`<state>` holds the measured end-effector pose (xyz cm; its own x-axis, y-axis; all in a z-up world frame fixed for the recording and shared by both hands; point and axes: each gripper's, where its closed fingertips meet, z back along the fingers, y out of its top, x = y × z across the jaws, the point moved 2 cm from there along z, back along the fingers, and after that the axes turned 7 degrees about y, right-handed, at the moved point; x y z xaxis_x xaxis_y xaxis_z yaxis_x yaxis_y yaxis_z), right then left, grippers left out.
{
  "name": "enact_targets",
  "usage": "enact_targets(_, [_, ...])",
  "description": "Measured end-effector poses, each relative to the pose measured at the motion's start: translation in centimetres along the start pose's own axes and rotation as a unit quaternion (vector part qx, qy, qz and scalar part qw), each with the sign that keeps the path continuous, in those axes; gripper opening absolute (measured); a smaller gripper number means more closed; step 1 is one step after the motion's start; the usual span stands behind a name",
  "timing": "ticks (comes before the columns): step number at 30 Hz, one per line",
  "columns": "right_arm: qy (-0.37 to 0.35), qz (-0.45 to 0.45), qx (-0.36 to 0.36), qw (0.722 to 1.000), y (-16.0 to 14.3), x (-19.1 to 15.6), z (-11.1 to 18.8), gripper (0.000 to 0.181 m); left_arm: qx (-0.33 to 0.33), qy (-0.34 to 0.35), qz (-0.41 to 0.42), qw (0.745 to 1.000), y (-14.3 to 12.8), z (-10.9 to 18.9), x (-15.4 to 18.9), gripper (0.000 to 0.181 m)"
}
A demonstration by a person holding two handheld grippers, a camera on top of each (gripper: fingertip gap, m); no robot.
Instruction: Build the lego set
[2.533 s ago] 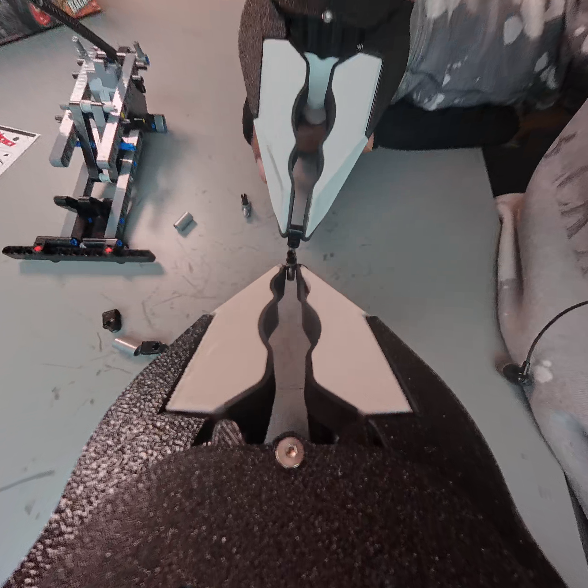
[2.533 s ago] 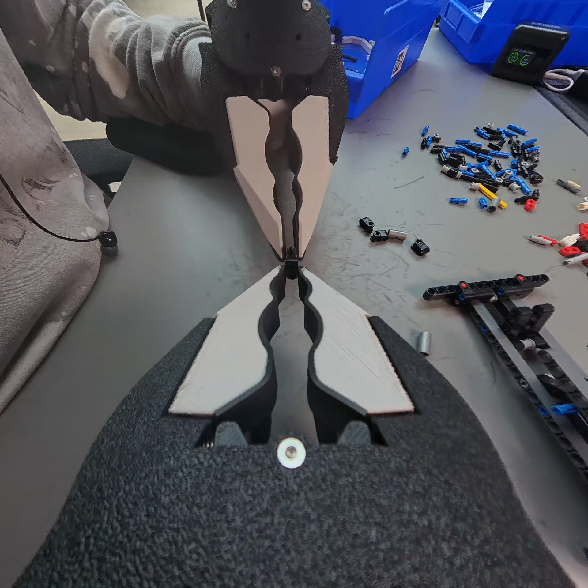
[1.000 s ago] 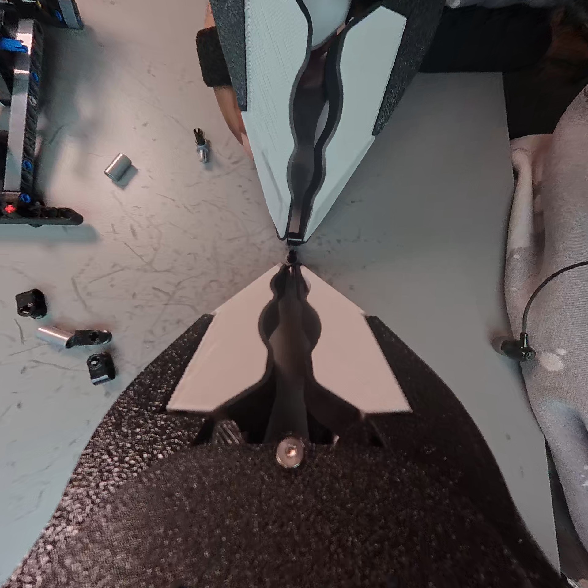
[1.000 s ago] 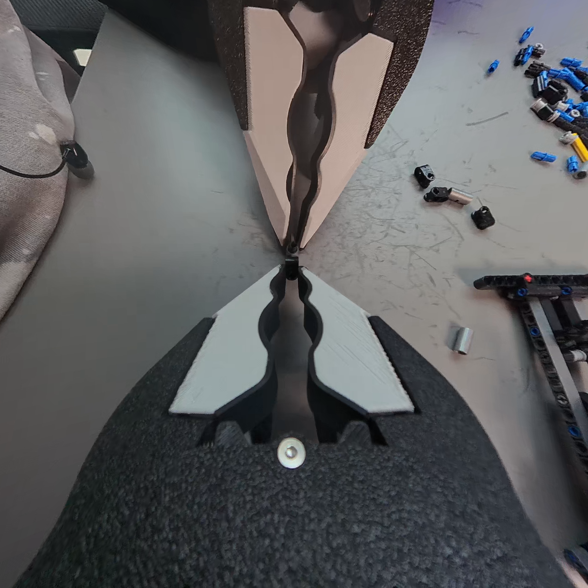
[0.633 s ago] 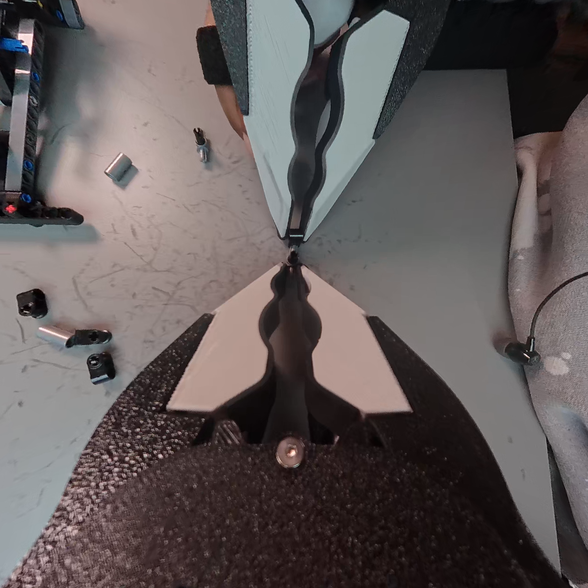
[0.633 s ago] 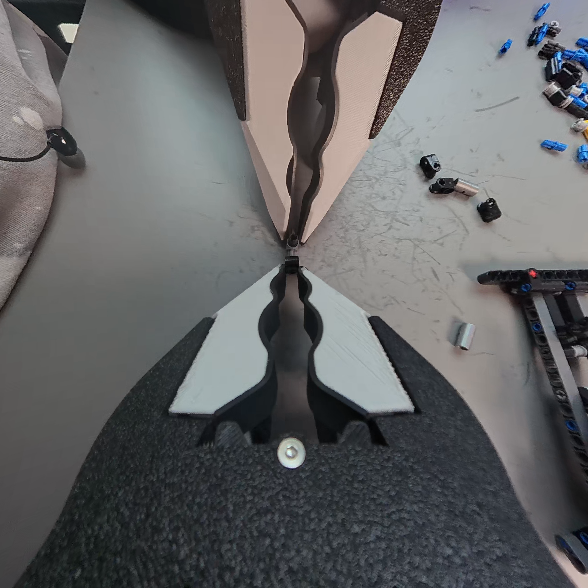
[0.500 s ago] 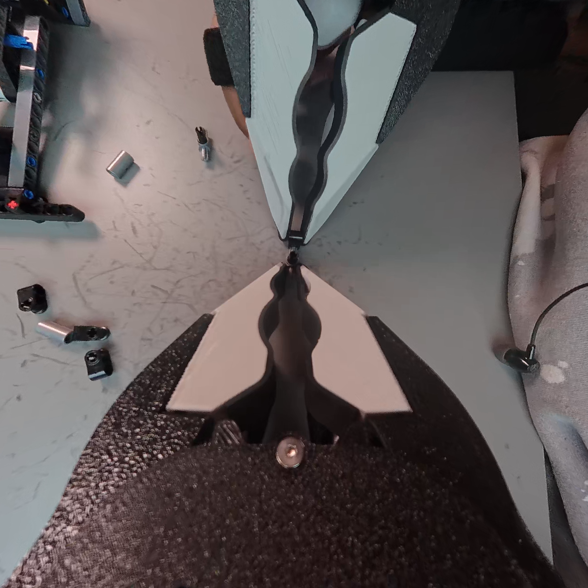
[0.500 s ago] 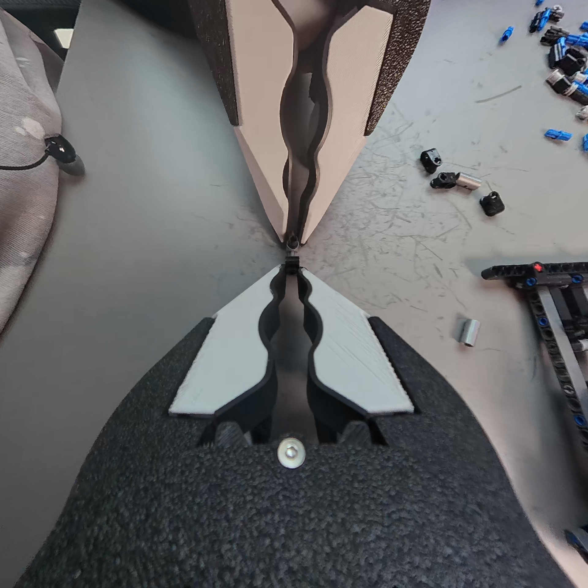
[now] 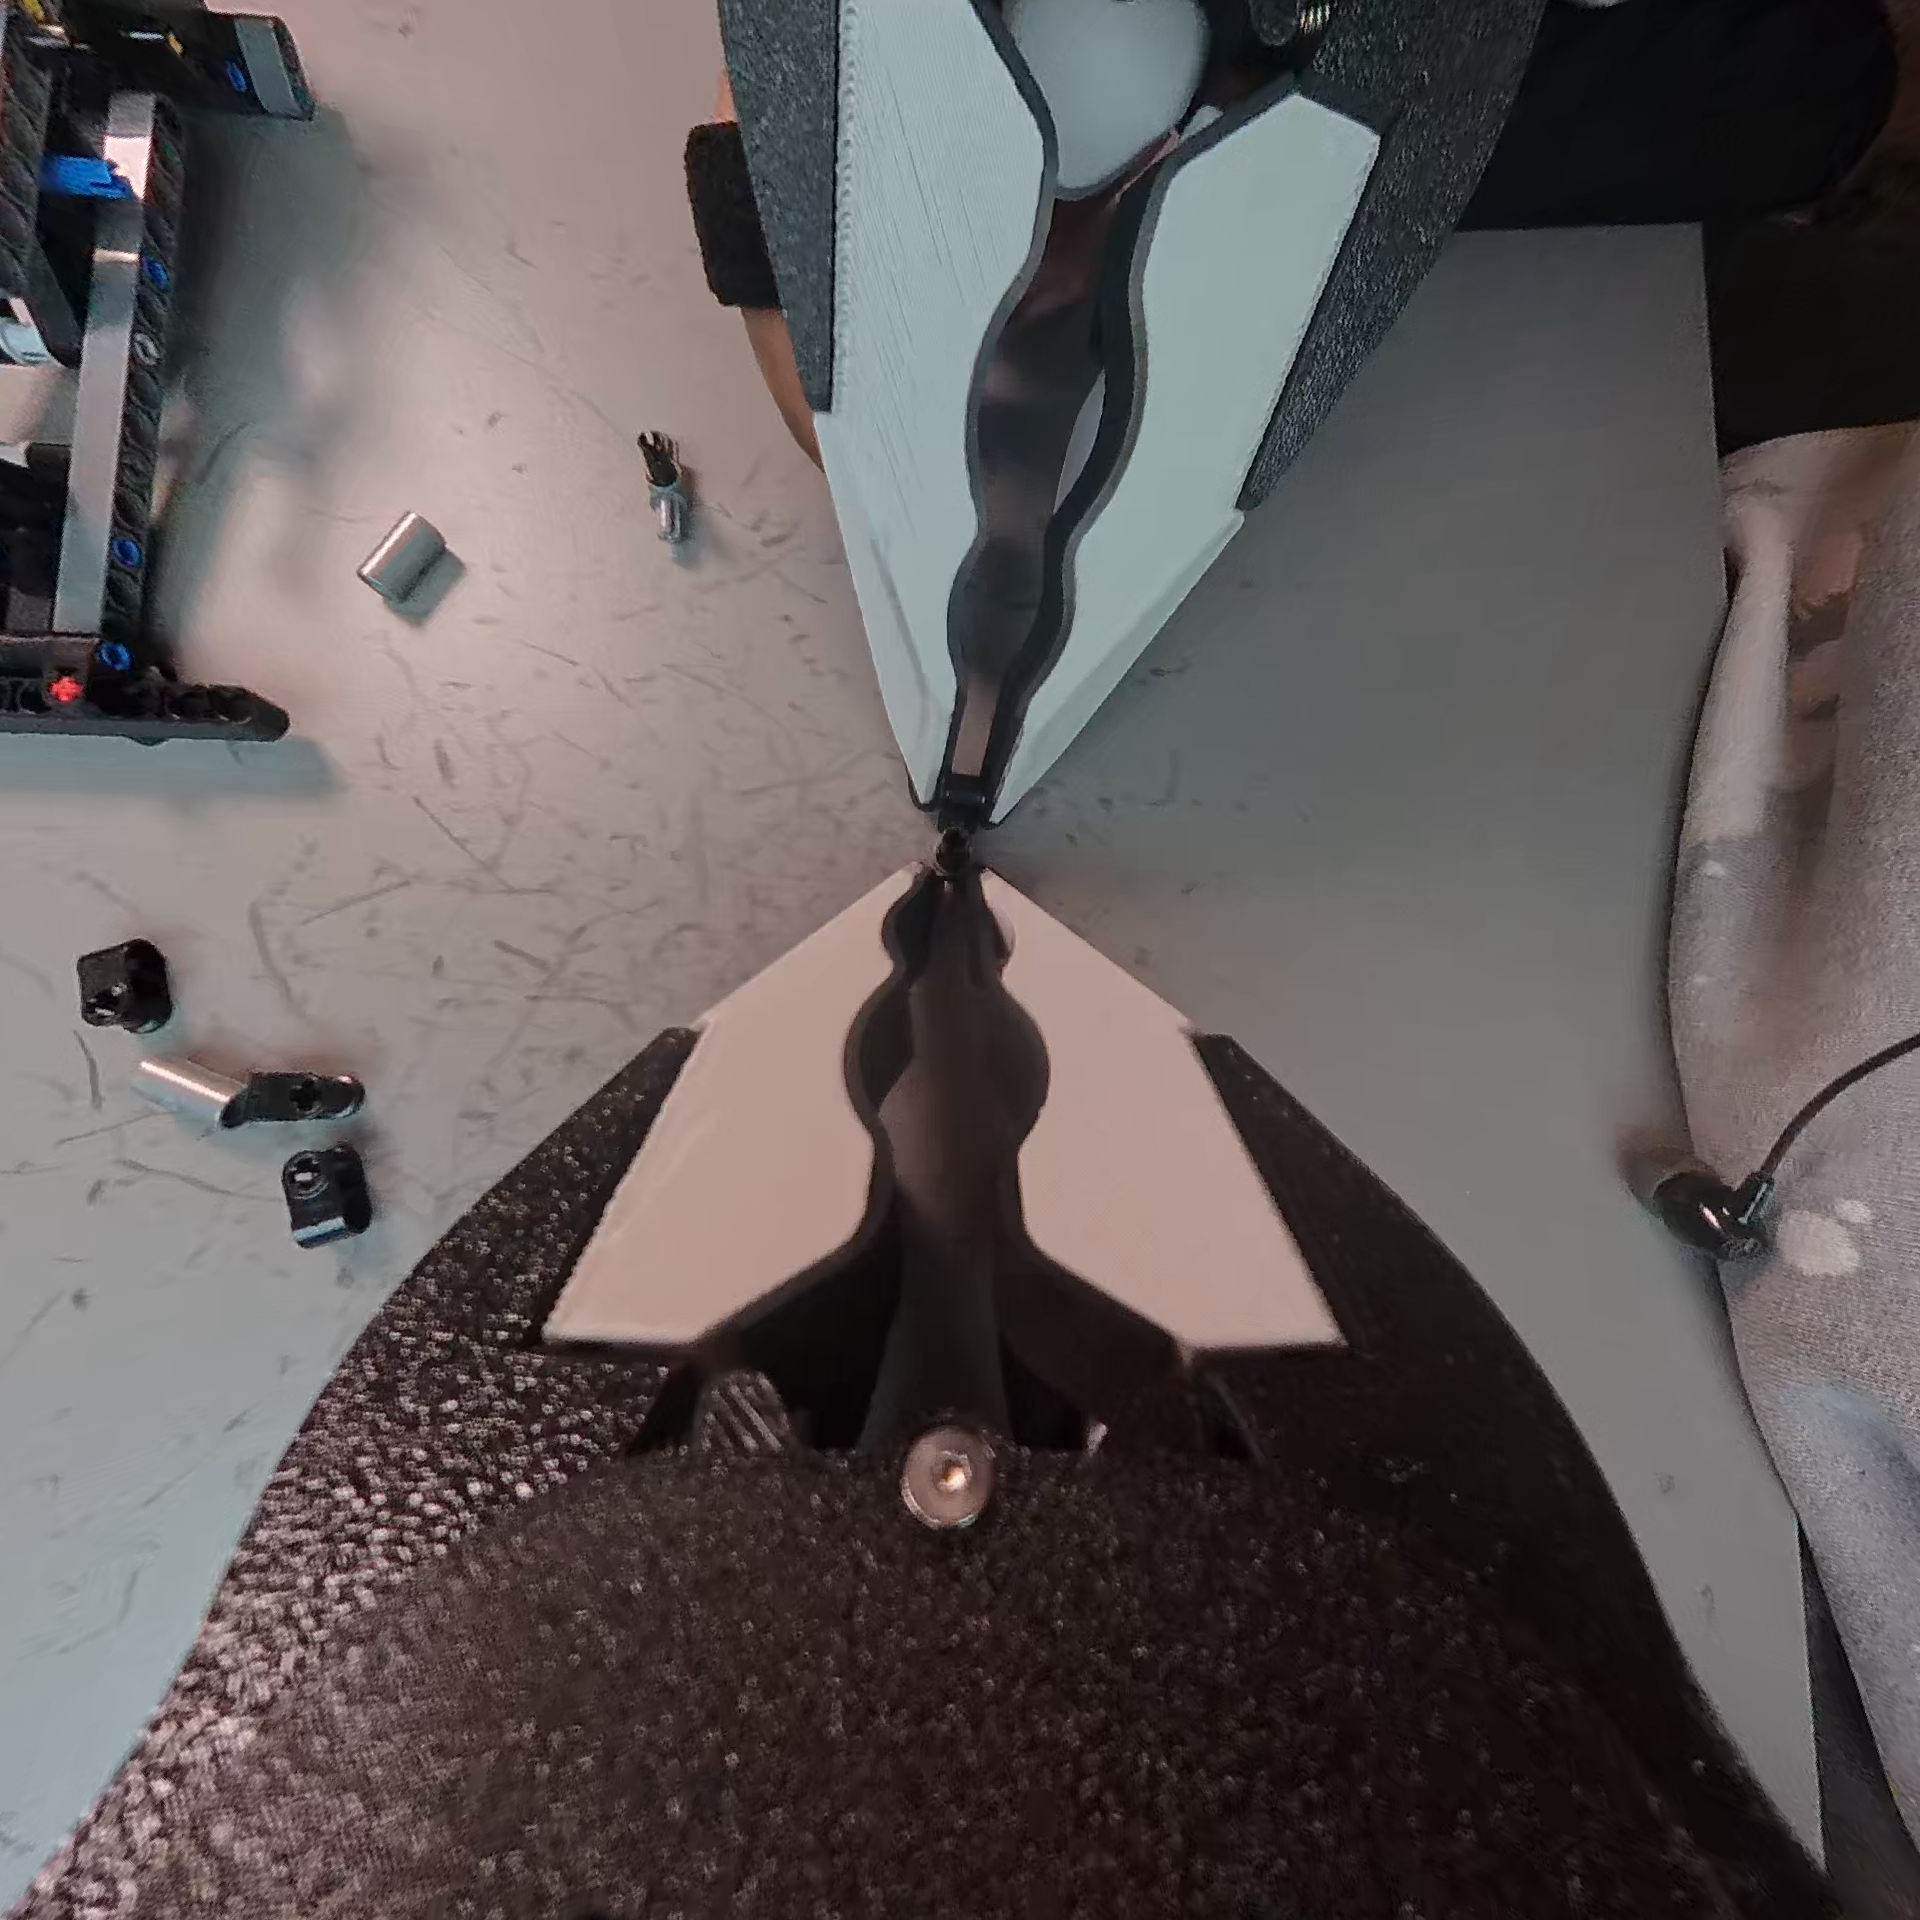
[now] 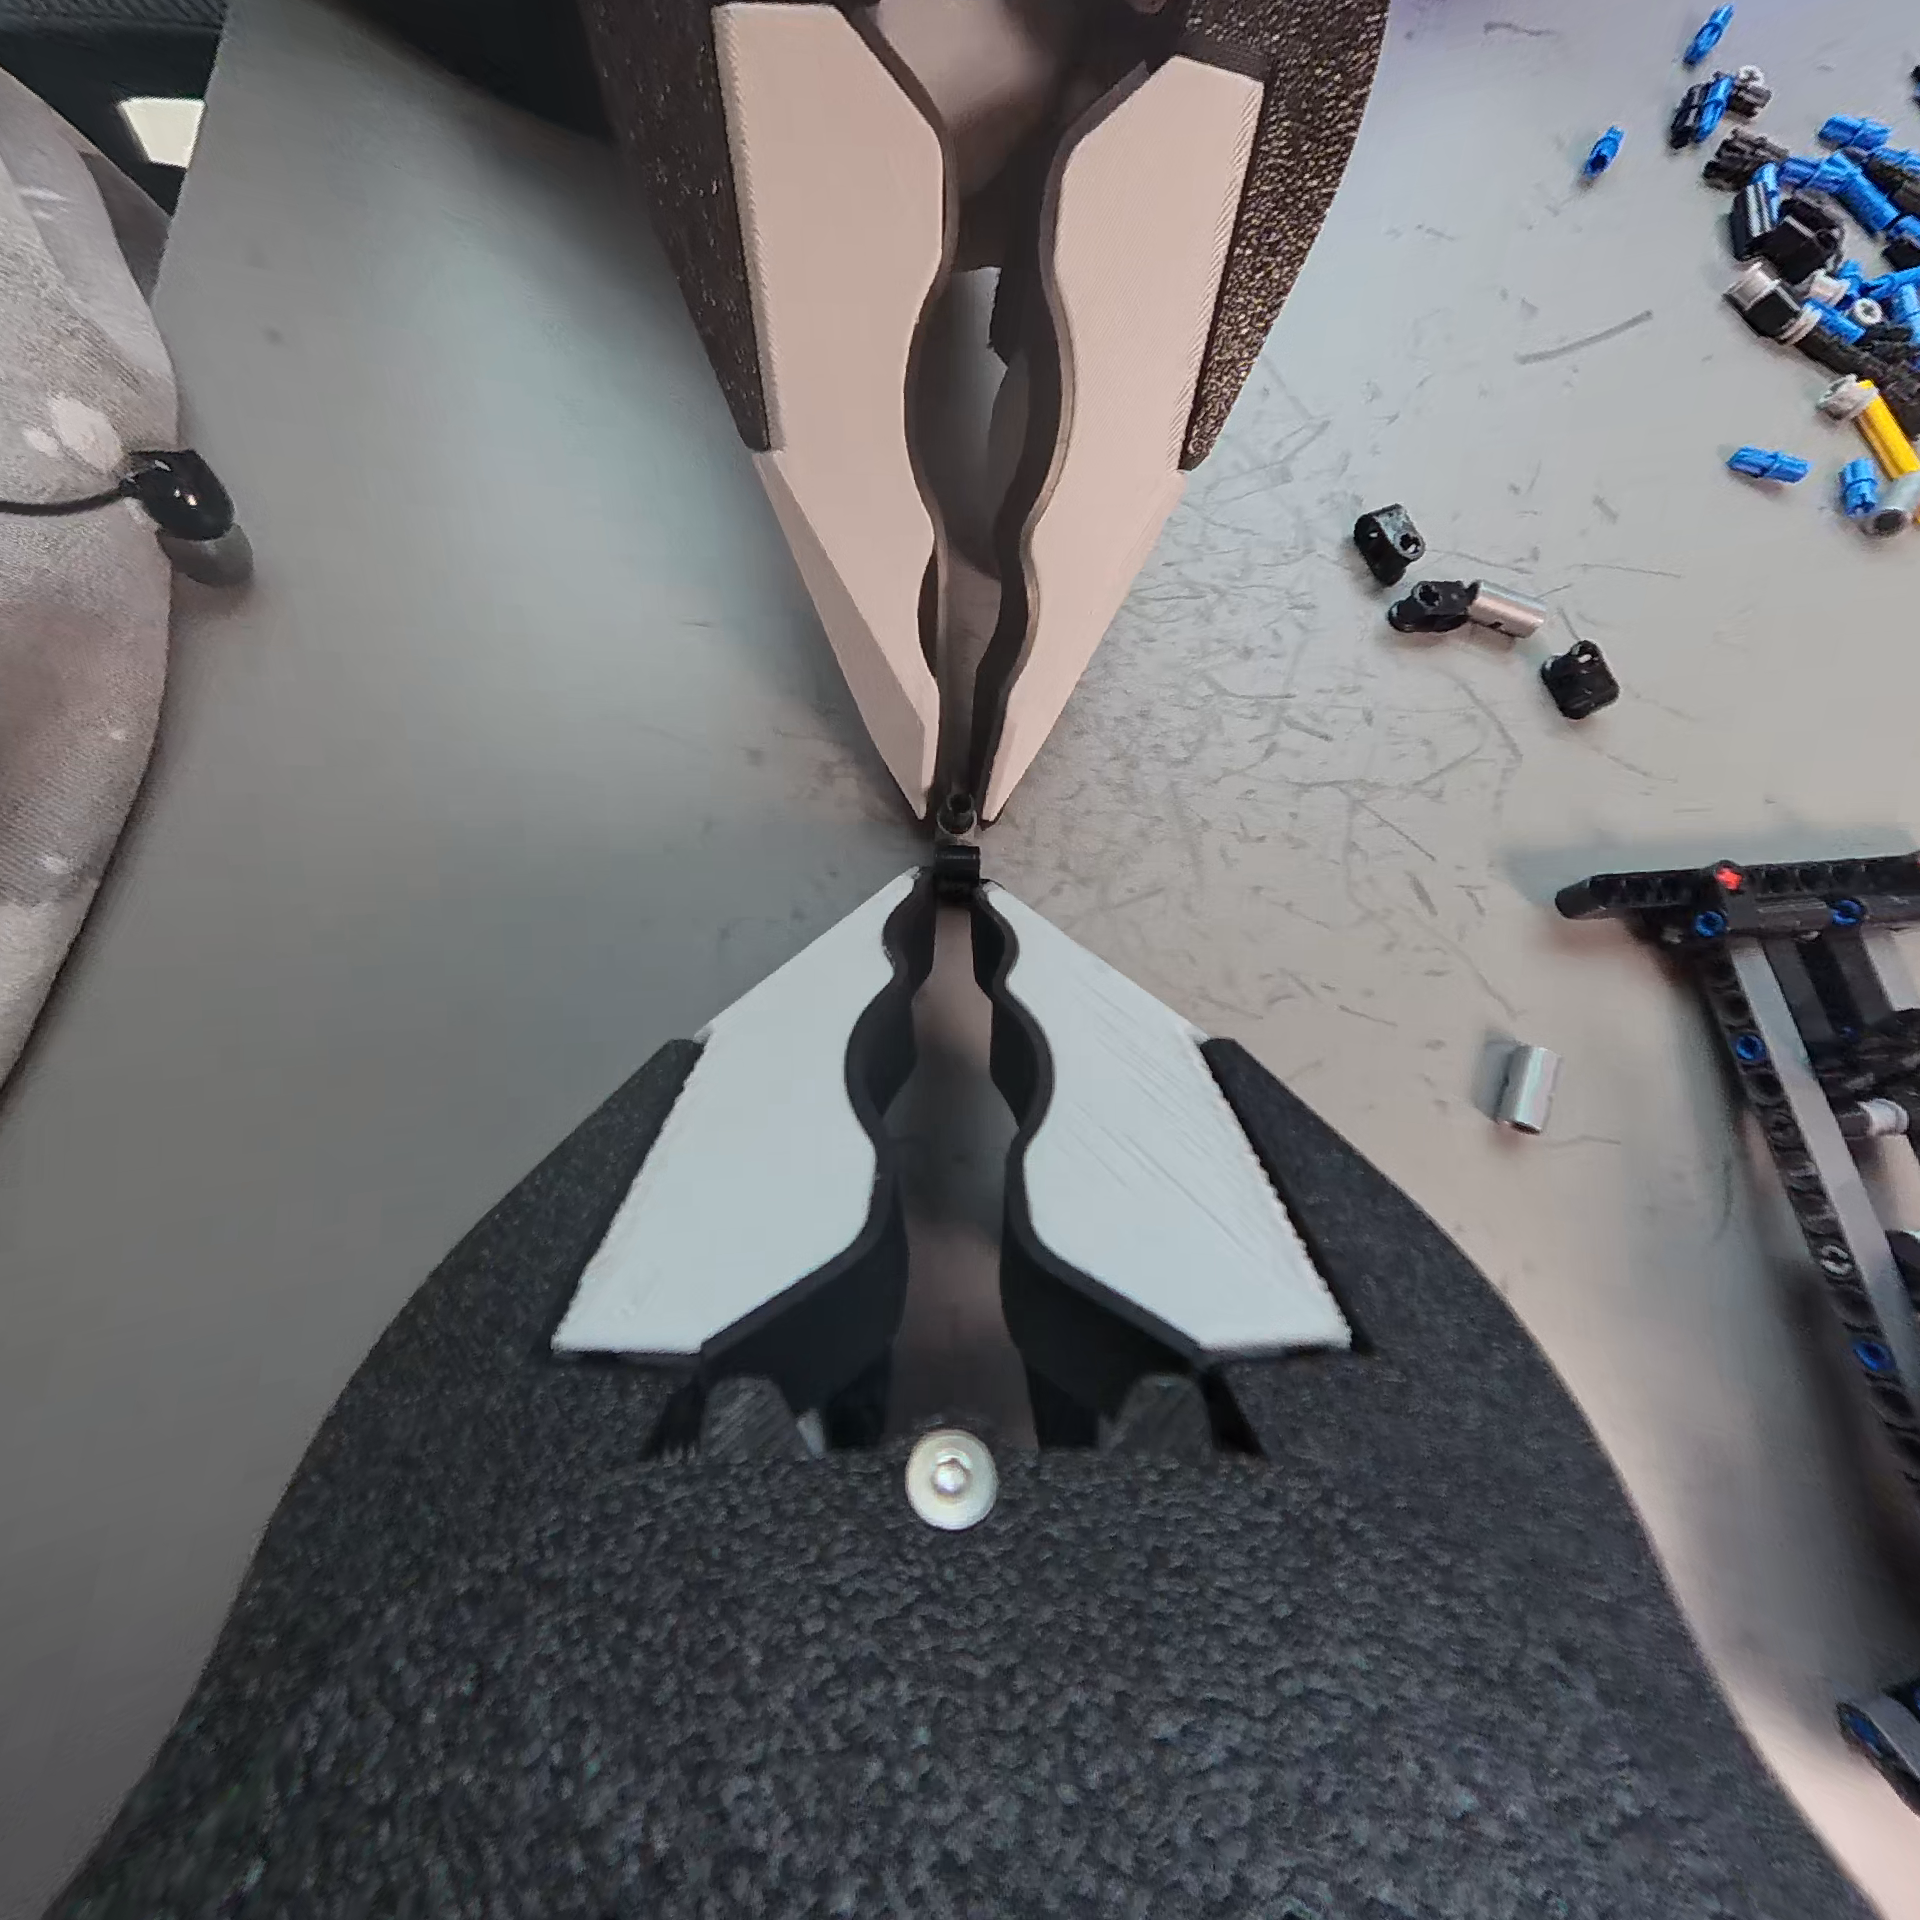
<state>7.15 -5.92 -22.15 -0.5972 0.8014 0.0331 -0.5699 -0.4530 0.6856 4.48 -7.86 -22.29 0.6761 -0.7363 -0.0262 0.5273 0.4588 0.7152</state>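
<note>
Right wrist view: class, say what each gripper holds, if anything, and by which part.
Each is shut on a tiny black piece, pinched at its fingertips: the right gripper holds a connector, the left gripper a pin. The exact hold cannot be told.

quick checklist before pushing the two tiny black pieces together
1. Left tool shut on its small black pin: ok.
2. Right tool shut on its black connector: ok.
3. Tips facing, pieces lined up end to end: ok.
4. Pieces already joined or only touching: cannot tell.
5. Table bare under the tips: ok.
6. Lego frame off to the side: ok.
</note>
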Motion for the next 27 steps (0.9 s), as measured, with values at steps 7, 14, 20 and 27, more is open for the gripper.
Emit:
enact_targets(7, [0.000, 0.005, -0.002, 1.000, 0.2, 0.0, -0.2, 0.004, 0.001, 0.005, -0.010, 1.000, 0.1, -0.1, 0.1, 0.006])
enact_targets(14, [-0.008, 0.008, 0.006, 1.000, 0.2, 0.0, -0.2, 0.006, 0.000, 0.005, -0.012, 1.000, 0.0, 0.0, 0.0, 0.007])
enact_targets(20, [-0.039, 0.024, 0.020, 0.999, 0.2, 0.4, 0.0, 0.014, -0.001, 0.004, -0.002, 1.000, 0.0, 0.0, 0.0, 0.008])
enact_targets(27, [-0.078, 0.017, 0.029, 0.996, 0.4, 1.6, 0.7, 0.022, 0.000, 0.026, 0.015, 1.000, 0.1, -0.1, -0.8, 0.008])
